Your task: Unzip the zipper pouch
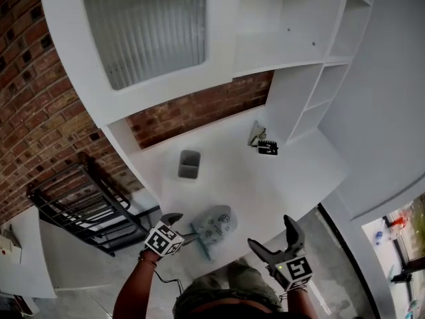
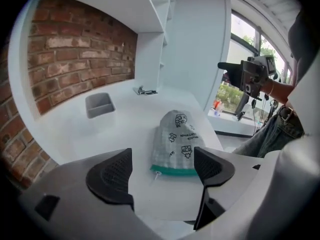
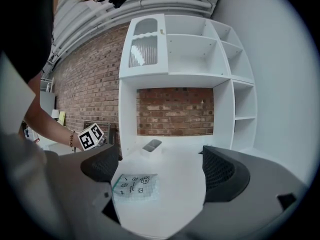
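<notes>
Overhead, a bare white worktop (image 1: 292,178) fills a niche of white shelving (image 1: 312,65) backed by a red brick wall (image 1: 199,111). The zipper pouch (image 1: 216,223) lies flat near the worktop's front edge, pale checked fabric with small drawings and a green zipper band. Beyond the pouch, toward the bricks, stands a grey tub (image 1: 189,164). Farther from the pouch, in the back corner, sits a small item bearing a square marker (image 1: 267,147); what it is cannot be made out. A black metal rack (image 1: 86,205) stands off the worktop, left of the pouch.

The left hand-held gripper (image 2: 162,154) hangs just before the pouch's green end, jaws apart and not touching it. The right hand-held gripper (image 3: 160,154) is held apart from the pouch, jaws wide and empty. Both forearms are cut off at the head view's bottom edge.
</notes>
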Action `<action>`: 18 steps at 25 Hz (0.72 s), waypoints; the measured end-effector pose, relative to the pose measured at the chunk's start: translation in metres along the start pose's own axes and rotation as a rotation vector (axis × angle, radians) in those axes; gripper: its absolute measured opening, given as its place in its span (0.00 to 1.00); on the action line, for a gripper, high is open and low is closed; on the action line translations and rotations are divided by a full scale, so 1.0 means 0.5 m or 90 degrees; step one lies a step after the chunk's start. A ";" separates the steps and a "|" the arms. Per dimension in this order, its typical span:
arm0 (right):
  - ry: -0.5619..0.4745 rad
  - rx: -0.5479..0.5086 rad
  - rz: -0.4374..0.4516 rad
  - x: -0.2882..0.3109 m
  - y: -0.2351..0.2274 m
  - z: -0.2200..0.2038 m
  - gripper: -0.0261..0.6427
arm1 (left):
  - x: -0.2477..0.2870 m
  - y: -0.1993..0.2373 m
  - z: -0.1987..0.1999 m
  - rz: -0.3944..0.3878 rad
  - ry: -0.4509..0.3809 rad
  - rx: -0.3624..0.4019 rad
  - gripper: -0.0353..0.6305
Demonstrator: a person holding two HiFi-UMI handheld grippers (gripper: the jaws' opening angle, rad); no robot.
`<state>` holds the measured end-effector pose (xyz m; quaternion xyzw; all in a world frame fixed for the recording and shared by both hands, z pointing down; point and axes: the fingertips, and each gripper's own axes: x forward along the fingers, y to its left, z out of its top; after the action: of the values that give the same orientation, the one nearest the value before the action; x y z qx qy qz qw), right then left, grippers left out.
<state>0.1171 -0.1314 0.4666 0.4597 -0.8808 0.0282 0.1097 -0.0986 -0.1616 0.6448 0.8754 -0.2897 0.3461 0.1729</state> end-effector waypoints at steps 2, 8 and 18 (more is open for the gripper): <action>0.004 0.000 -0.001 0.003 -0.011 -0.004 0.82 | 0.022 0.001 0.001 -0.011 0.018 0.017 0.61; 0.012 0.006 -0.020 0.005 -0.042 -0.007 0.82 | 0.066 0.014 -0.027 -0.048 0.090 0.057 0.47; 0.029 0.021 -0.064 -0.016 -0.076 -0.029 0.82 | 0.124 0.025 -0.056 -0.130 0.182 0.003 0.39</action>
<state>0.1549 -0.1445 0.4771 0.5041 -0.8535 0.0479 0.1234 -0.0839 -0.1815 0.7094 0.8424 -0.1710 0.4487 0.2445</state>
